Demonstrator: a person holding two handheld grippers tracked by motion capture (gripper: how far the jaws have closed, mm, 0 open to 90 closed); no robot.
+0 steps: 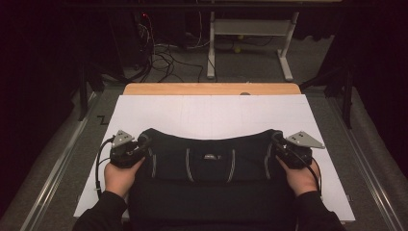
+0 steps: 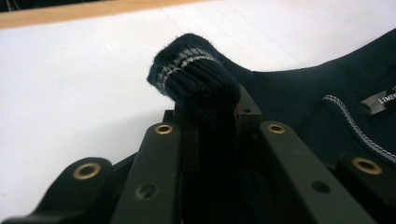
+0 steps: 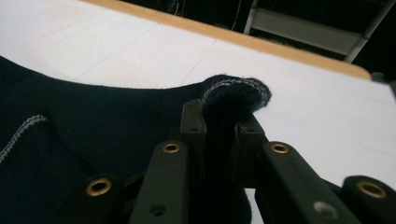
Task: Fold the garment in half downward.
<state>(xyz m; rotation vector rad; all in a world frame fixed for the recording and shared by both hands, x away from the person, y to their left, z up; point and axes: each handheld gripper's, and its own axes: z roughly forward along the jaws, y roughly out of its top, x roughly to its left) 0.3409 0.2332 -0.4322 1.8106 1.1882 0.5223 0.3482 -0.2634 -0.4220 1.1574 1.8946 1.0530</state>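
Left gripper and right gripper — jaws pinching opposite corners of the dark sweater, which spans the white board between them, held taut for an even lift; beyond, a wooden table edge.

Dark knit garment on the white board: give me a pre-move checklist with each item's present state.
1. Left tongs clamped on a corner of the dark knit garment: ok.
2. Right tongs clamped on the opposite corner: ok.
3. Both grips level with each other in the high view: ok.
4. Top edge taut between the grips: not ok, it sags in the middle.
5. White board beyond the garment bare: ok.
6. Near hem free of the table edge: cannot tell.
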